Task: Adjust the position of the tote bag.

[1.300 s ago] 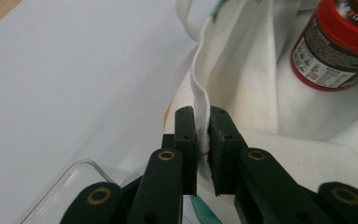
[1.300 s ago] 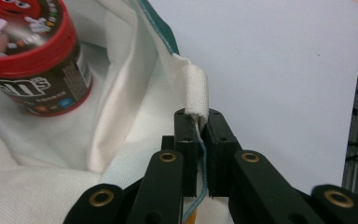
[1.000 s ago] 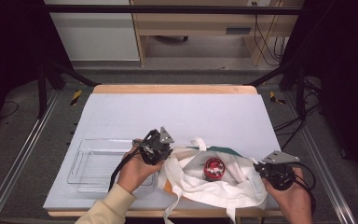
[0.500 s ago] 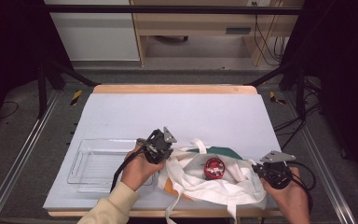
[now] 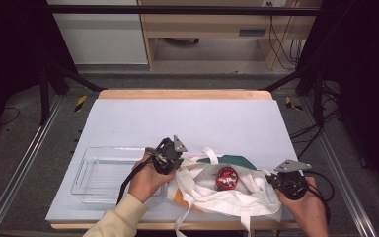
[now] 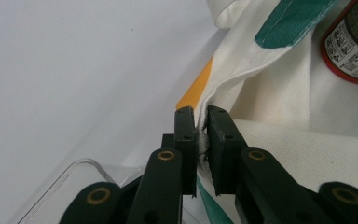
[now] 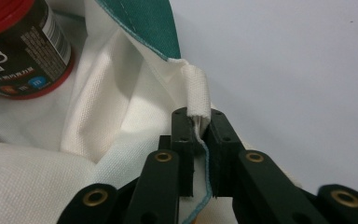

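A white cloth bag (image 5: 227, 200) with green and orange patches lies near the table's front edge, its mouth spread wide. A red-and-black can (image 5: 226, 177) rests inside it. My left gripper (image 5: 176, 164) is shut on the bag's left rim. In the left gripper view the jaws (image 6: 201, 117) pinch a fold of white cloth (image 6: 303, 107), with the can (image 6: 349, 42) beyond. My right gripper (image 5: 272, 181) holds the right rim. Its jaws (image 7: 198, 119) have just eased open a little, with the bag's hem (image 7: 198, 93) still between them and the can (image 7: 18, 46) at upper left.
A clear plastic tray (image 5: 91, 173) stands left of the bag, beside my left hand. The pale mat (image 5: 192, 118) stretches back to a wooden edge (image 5: 182, 94). Black frame rails run along both sides of the table.
The bag's mouth sits slightly wider, and the right gripper has shifted a touch. The left gripper and the can stay where they were.
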